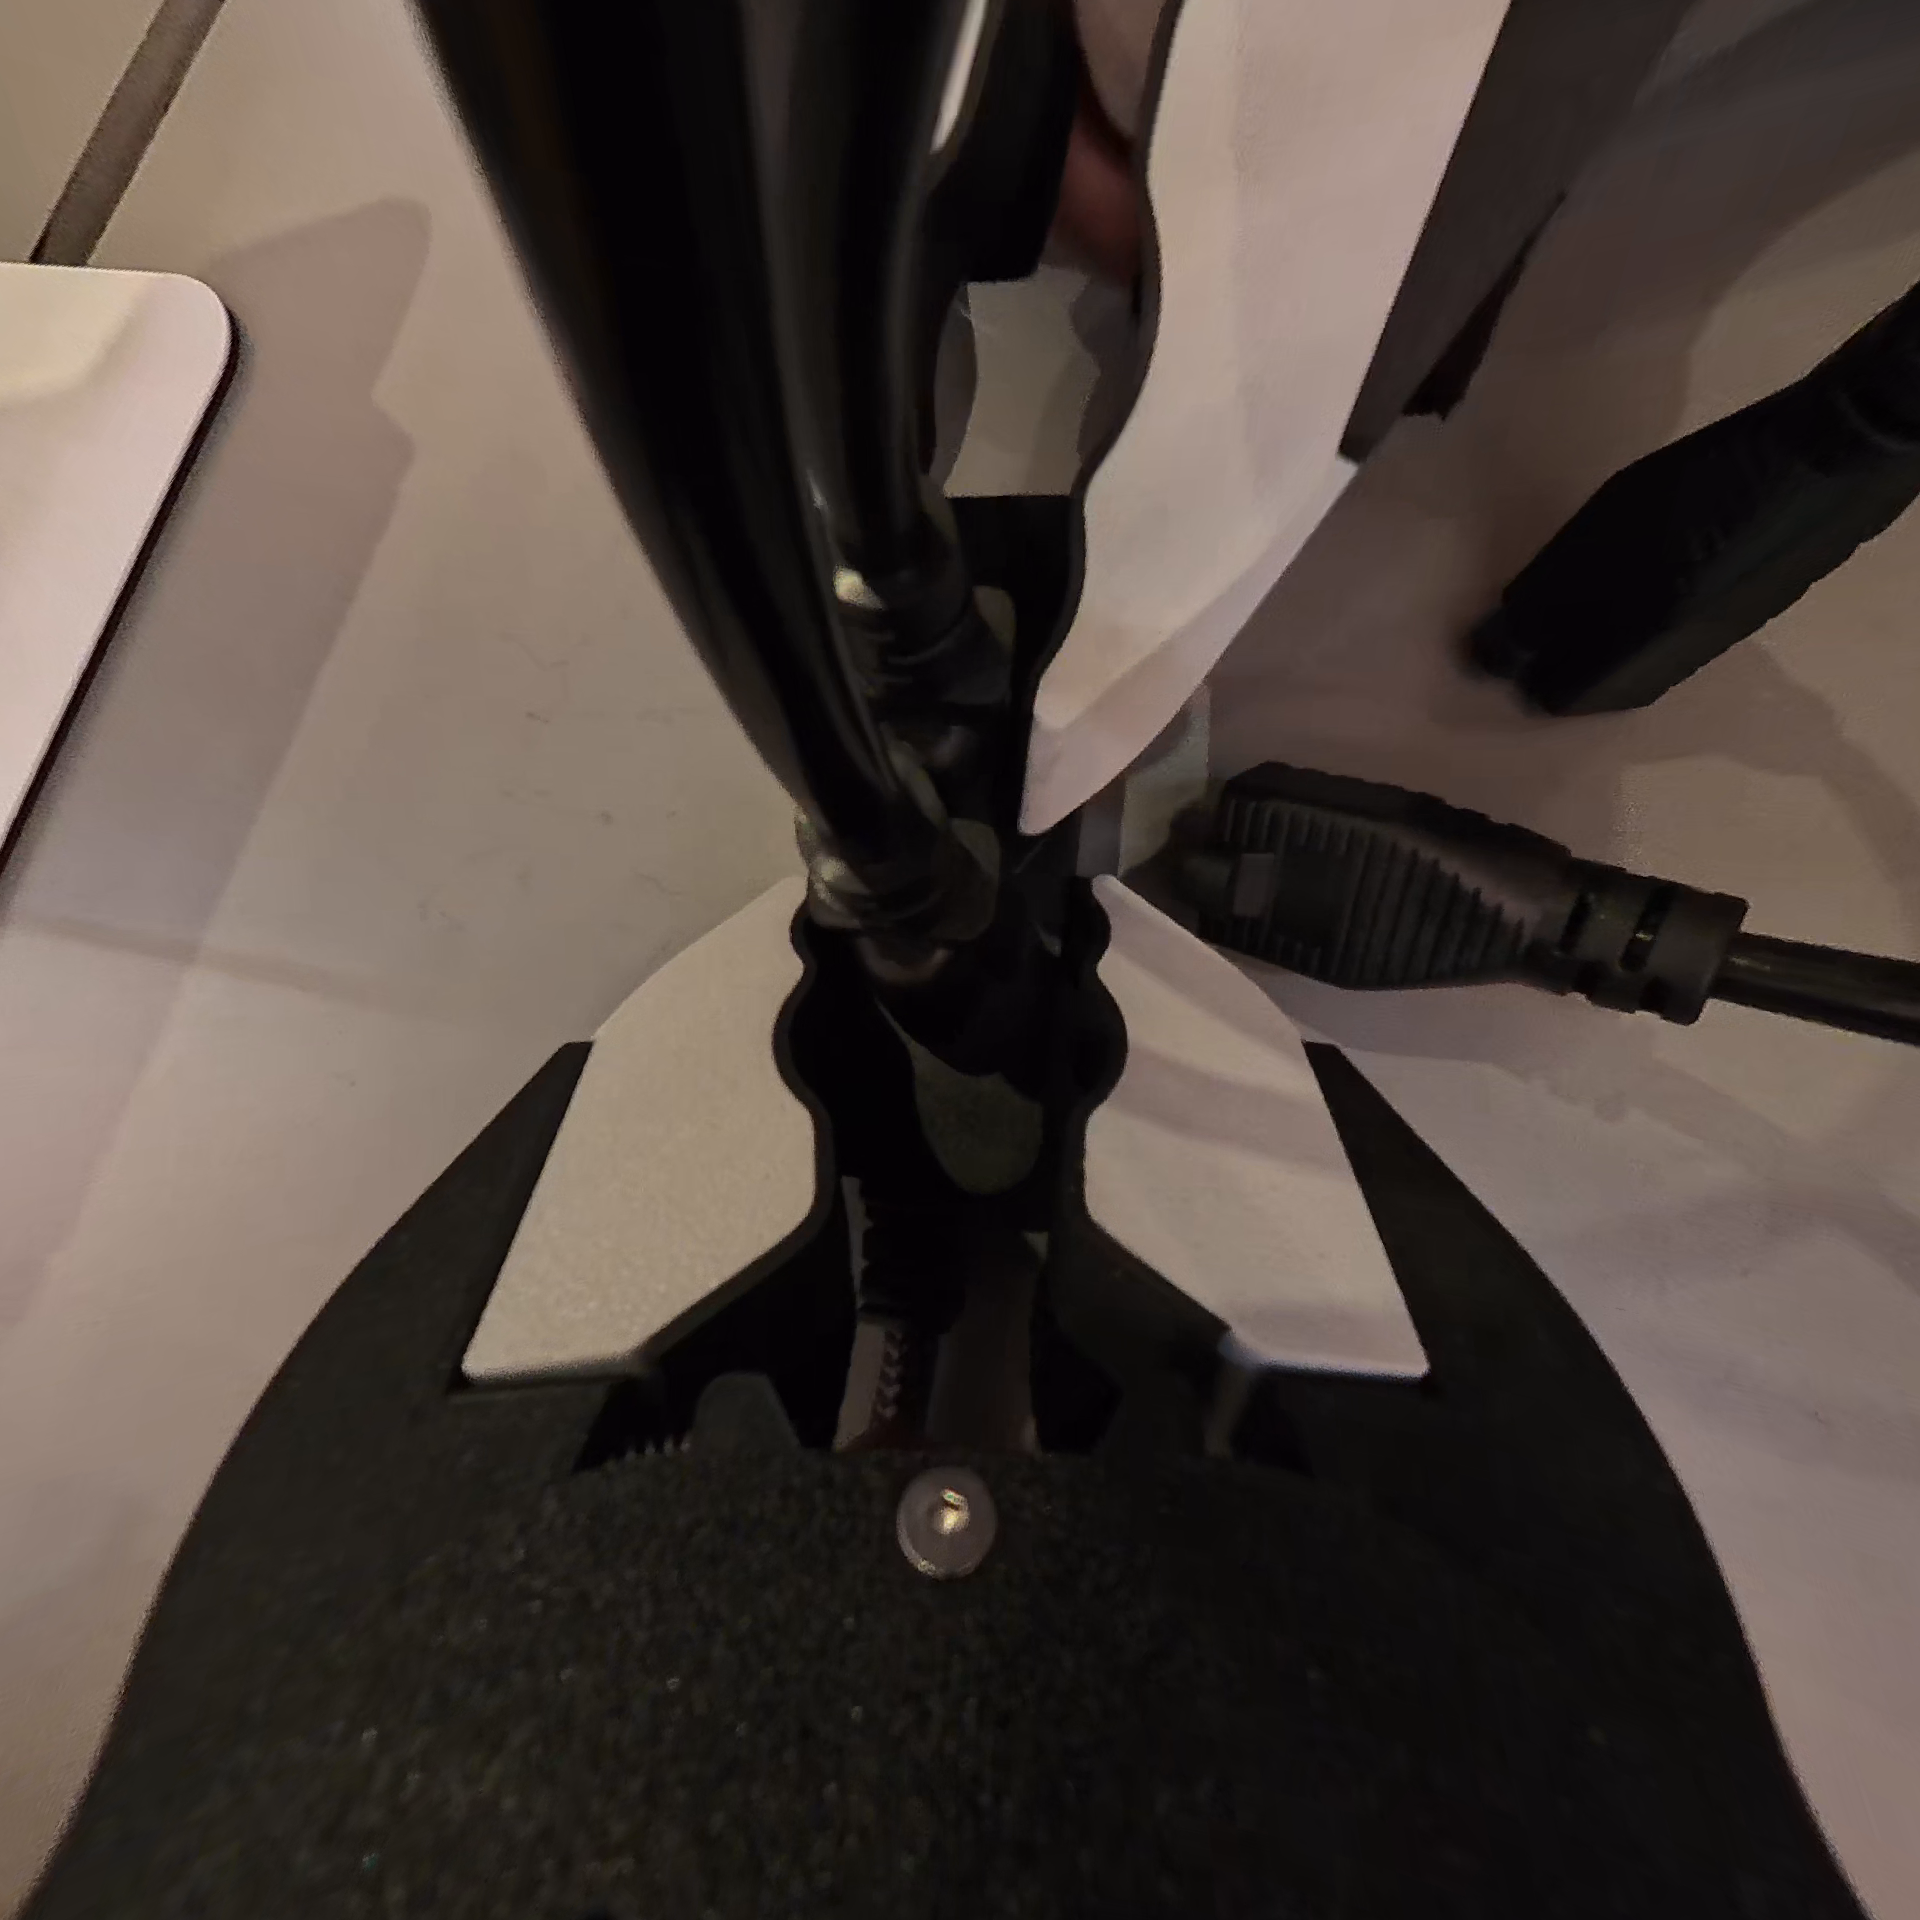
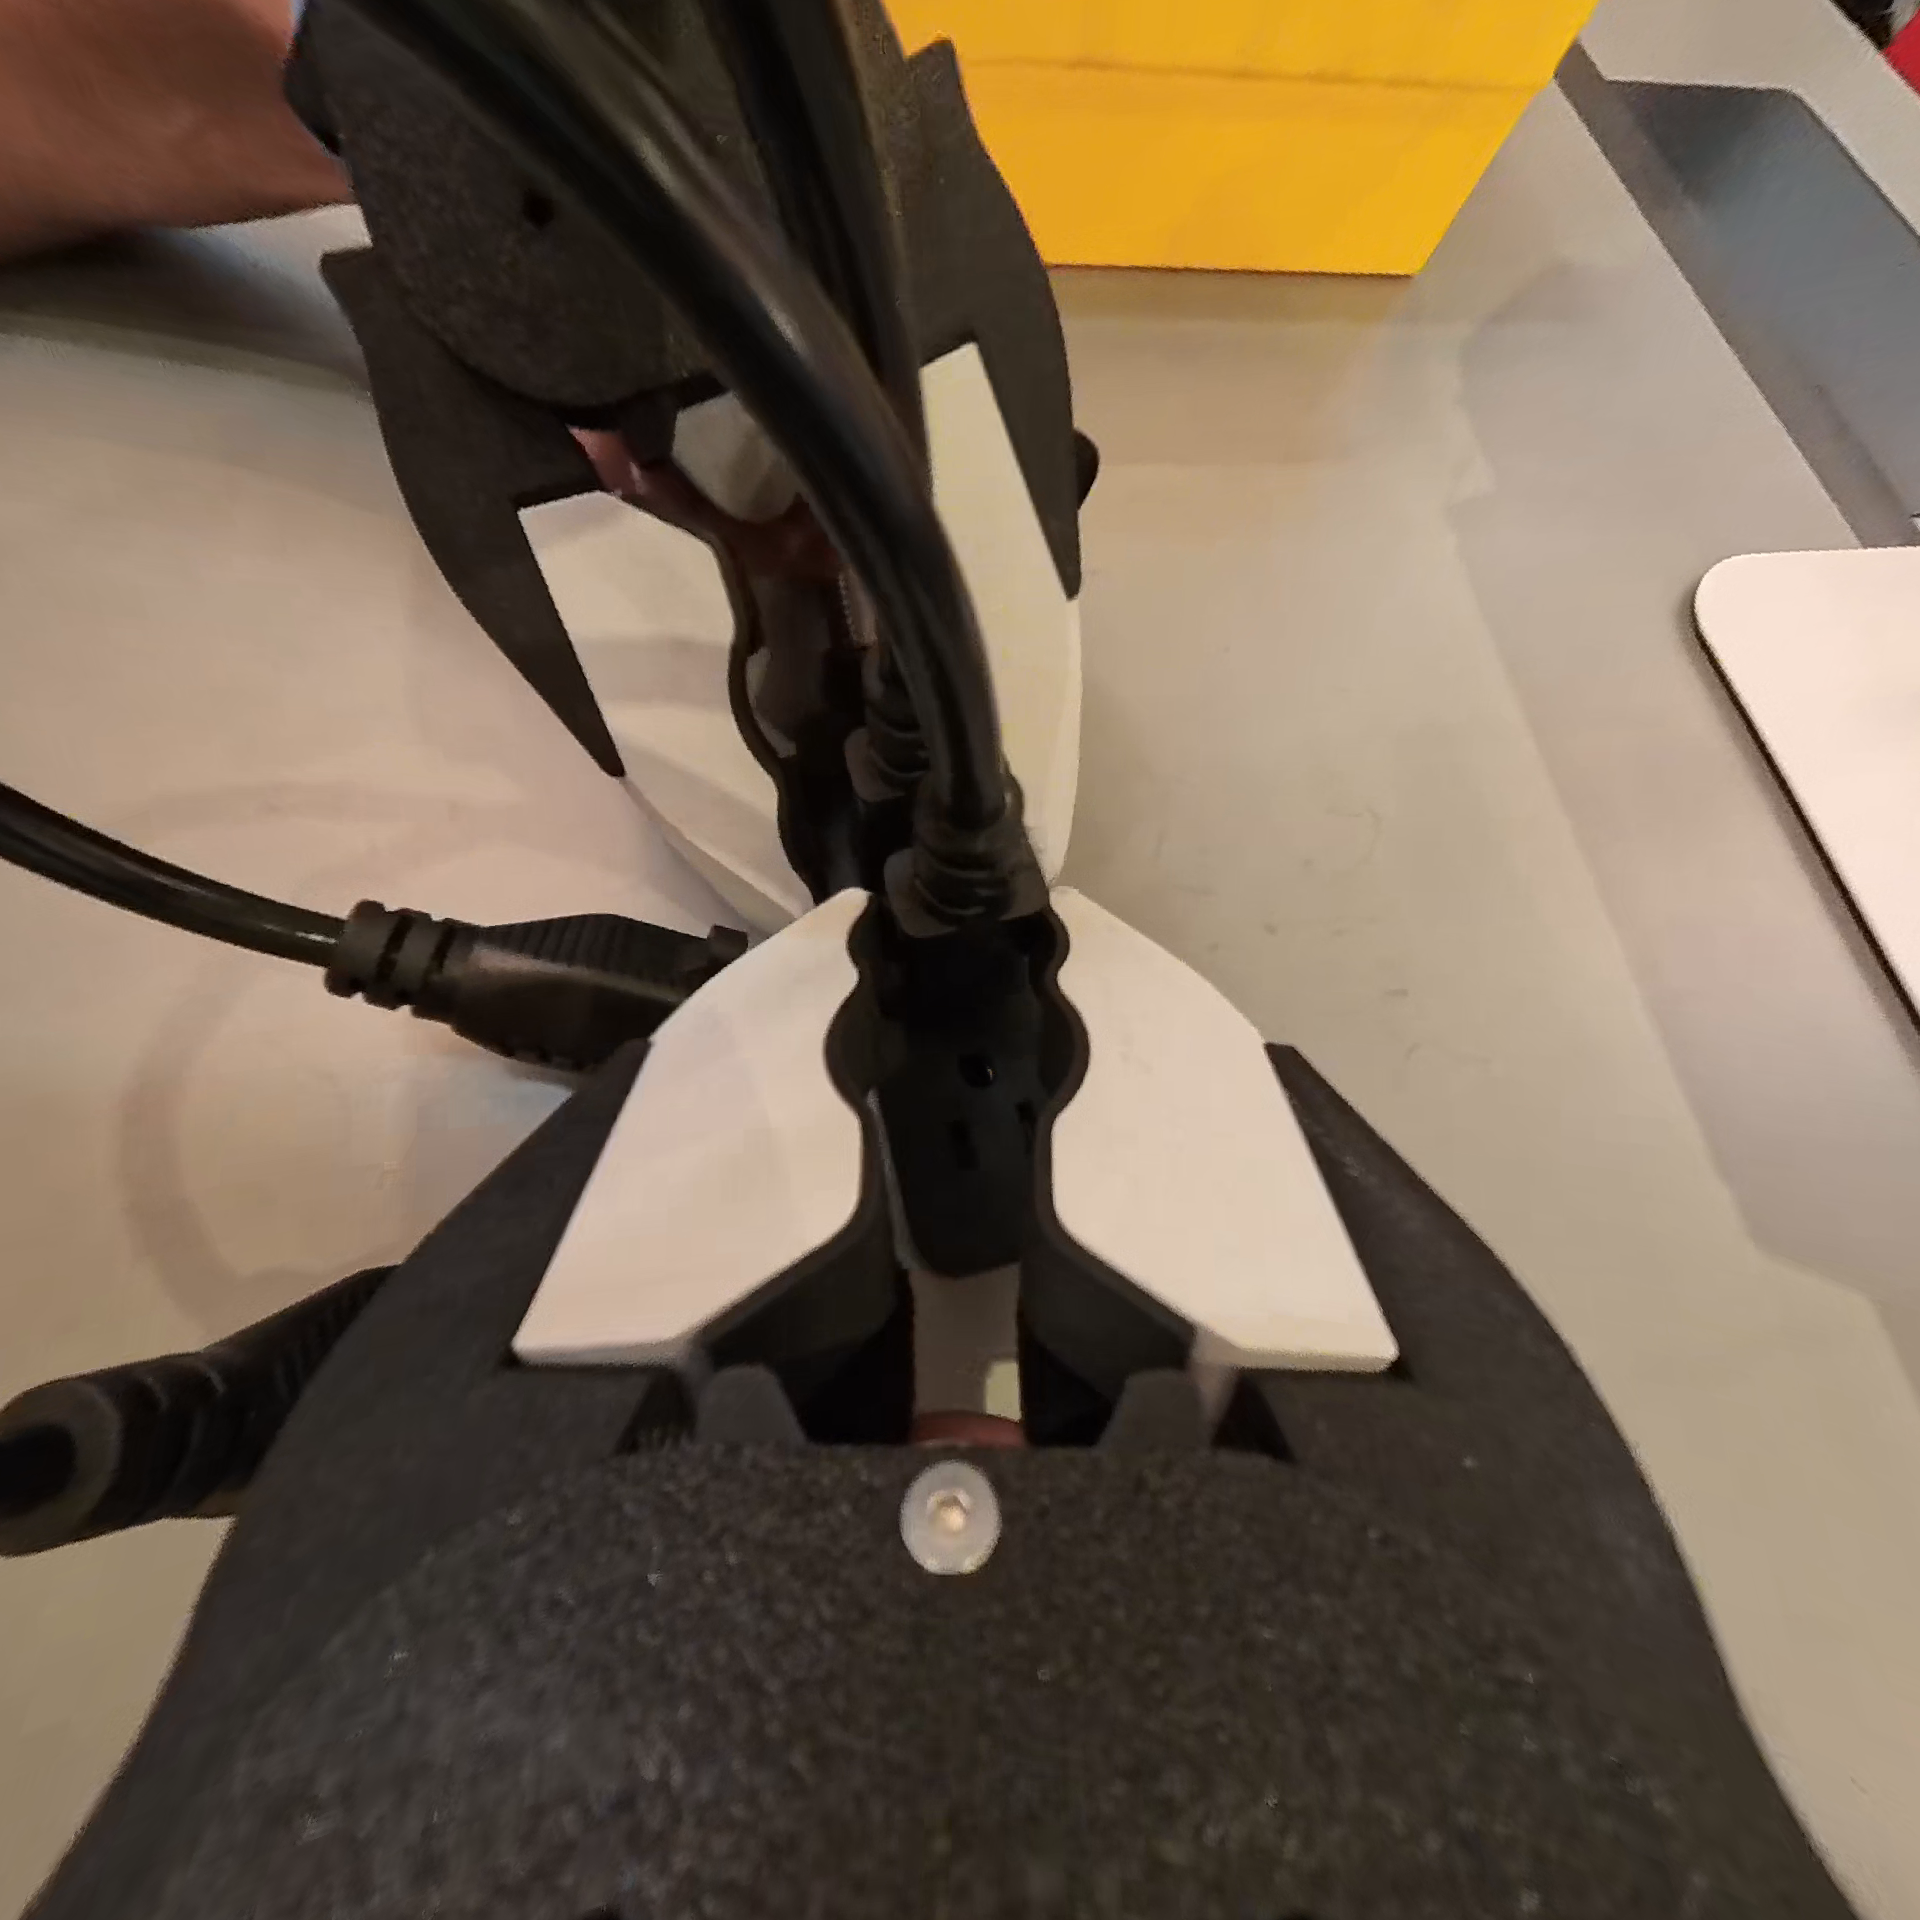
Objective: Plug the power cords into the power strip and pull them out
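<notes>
- Right gripper (image 2: 956, 914) clamped on the black power strip (image 2: 961, 1153), the white fingers (image 2: 727, 1122) pressed to its two sides; one bare outlet face showing between them.
- Left gripper (image 1: 951, 904) opposite, tip to tip with the right — closed on black cord ends (image 1: 894, 883) at the strip's far end; whether on a plug body or only its ribbed collar, cannot tell.
- Bundle of black power cords (image 2: 831, 436) rising from that far end, sweeping up past the left gripper.
- A loose black plug (image 2: 561, 977) lying flat on the grey table (image 2: 1403, 831), just beside the meeting fingertips — apart from the strip.
- Yellow box (image 2: 1226, 125) at the table's far edge; white board (image 2: 1839, 727) off to the side.
</notes>
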Tool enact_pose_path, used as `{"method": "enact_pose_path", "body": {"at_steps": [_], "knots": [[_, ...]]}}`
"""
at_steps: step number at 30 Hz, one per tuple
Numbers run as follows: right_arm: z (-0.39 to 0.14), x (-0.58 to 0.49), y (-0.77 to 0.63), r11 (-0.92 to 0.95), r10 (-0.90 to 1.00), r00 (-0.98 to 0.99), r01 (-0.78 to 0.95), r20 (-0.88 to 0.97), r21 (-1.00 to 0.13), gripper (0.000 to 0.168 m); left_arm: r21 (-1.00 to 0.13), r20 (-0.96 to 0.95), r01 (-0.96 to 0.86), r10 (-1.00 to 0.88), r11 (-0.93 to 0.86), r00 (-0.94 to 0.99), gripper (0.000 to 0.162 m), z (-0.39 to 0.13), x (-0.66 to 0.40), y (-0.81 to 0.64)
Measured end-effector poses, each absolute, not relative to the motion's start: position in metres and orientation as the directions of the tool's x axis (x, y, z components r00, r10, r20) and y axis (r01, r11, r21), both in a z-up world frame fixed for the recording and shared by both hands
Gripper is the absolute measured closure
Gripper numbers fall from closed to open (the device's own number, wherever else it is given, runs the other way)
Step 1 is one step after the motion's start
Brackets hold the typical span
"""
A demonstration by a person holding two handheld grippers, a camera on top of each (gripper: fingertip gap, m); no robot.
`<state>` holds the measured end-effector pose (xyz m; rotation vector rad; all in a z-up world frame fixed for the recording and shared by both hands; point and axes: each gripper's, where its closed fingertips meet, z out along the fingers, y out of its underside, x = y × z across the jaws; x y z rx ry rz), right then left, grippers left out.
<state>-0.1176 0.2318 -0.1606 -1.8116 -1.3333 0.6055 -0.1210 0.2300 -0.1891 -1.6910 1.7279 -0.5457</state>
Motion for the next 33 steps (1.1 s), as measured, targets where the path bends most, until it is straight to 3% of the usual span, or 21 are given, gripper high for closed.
{"method": "enact_pose_path", "body": {"at_steps": [11, 22, 26, 29, 33], "knots": [[-0.15, -0.116, 0.232, -0.254, 0.936, 0.339, 0.46, -0.096, -0.851, 0.146, -0.711, -0.137, -0.701, -0.989, 0.061, 0.054, 0.116, -0.188, -0.123, 0.228], [-0.155, -0.118, 0.228, -0.22, 0.948, 0.312, 0.511, -0.059, -0.831, 0.143, -0.701, -0.194, -0.705, -0.98, 0.107, 0.044, 0.117, -0.189, -0.121, 0.226], [-0.155, -0.118, 0.226, -0.248, 0.945, 0.309, 0.469, -0.105, -0.848, 0.137, -0.7, -0.209, -0.703, -0.977, 0.125, 0.035, 0.117, -0.189, -0.121, 0.223], [-0.173, -0.112, 0.226, -0.287, 0.937, 0.329, 0.542, -0.115, -0.79, 0.124, -0.705, -0.204, -0.699, -0.978, 0.122, 0.035, 0.117, -0.188, -0.121, 0.221], [-0.173, -0.11, 0.224, -0.313, 0.932, 0.331, 0.542, -0.144, -0.78, 0.126, -0.71, -0.205, -0.694, -0.978, 0.119, 0.043, 0.117, -0.188, -0.121, 0.221]]}}
